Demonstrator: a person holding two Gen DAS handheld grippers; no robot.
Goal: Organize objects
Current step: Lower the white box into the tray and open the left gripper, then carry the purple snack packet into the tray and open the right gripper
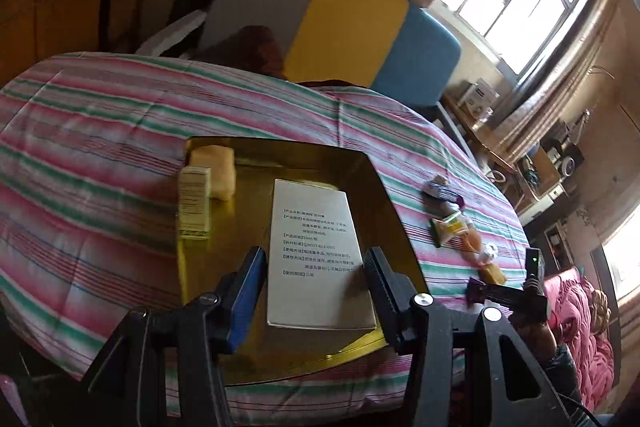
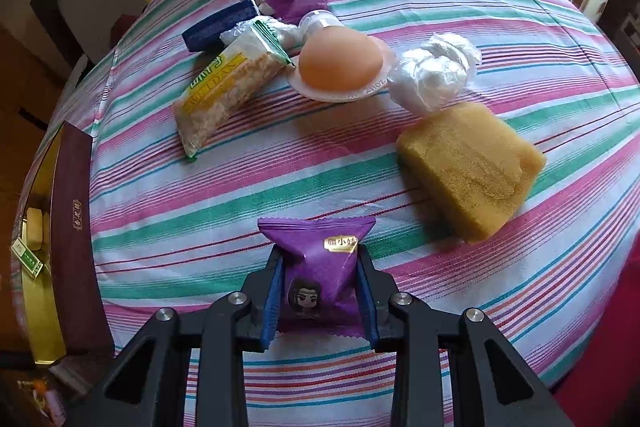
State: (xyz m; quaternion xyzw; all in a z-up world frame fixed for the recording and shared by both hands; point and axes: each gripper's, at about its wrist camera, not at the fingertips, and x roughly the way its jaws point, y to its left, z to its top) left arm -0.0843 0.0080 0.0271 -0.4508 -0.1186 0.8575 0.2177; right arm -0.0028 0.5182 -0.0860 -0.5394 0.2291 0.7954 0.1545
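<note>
We have the right gripper (image 2: 320,283) pinching the purple snack packet (image 2: 318,267) near the bed's (image 2: 520,287) front edge, while the left gripper (image 1: 316,275) holds the white box (image 1: 316,259) over the gold tray (image 1: 384,203) at the bed's left side. We judge this the collecting step. Next, we must lift the packet clear and carry it left to the tray, where 2 items already sit.

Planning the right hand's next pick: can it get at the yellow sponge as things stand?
Probably not yet. The right gripper is shut on a purple packet, so it is occupied. The path itself looks free: the sponge lies on open cloth, with only the white bag touching its far end.
</note>
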